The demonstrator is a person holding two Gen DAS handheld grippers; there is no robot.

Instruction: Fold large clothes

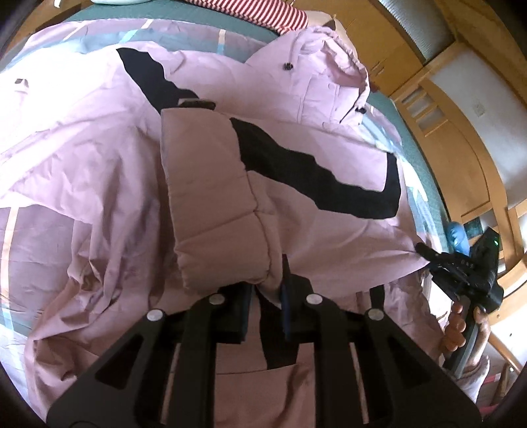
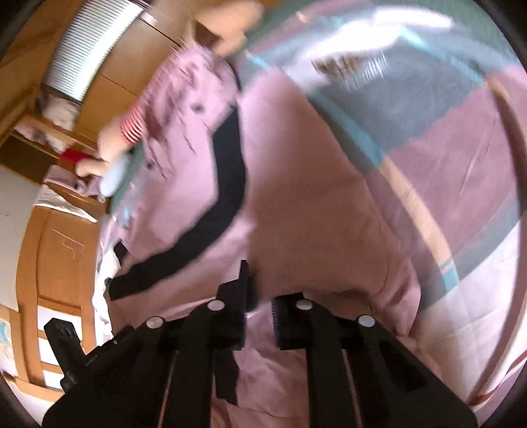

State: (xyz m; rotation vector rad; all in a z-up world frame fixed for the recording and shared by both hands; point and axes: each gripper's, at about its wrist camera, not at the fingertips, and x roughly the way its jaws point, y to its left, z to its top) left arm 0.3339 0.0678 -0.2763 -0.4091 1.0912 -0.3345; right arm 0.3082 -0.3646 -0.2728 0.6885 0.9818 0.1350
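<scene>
A large pink padded jacket (image 1: 280, 125) with a black wavy stripe (image 1: 296, 171) lies spread on the bed. Its hood (image 1: 332, 62) points to the far right. One sleeve (image 1: 210, 197) is folded over the body. My left gripper (image 1: 263, 296) is shut on the jacket's fabric at the near end of that sleeve. The right gripper (image 1: 425, 250) shows in the left wrist view at the jacket's right edge, touching the fabric. In the blurred right wrist view the jacket (image 2: 313, 197) and its black stripe (image 2: 227, 197) fill the middle, and my right gripper (image 2: 258, 306) holds pink fabric between its jaws.
The bed has a pink, grey and teal patterned sheet (image 1: 39, 230). A red and white striped cloth (image 1: 263, 10) lies at the far end. Wooden cabinets and doors (image 1: 461, 138) stand to the right of the bed. A hand (image 1: 457, 332) holds the right gripper's handle.
</scene>
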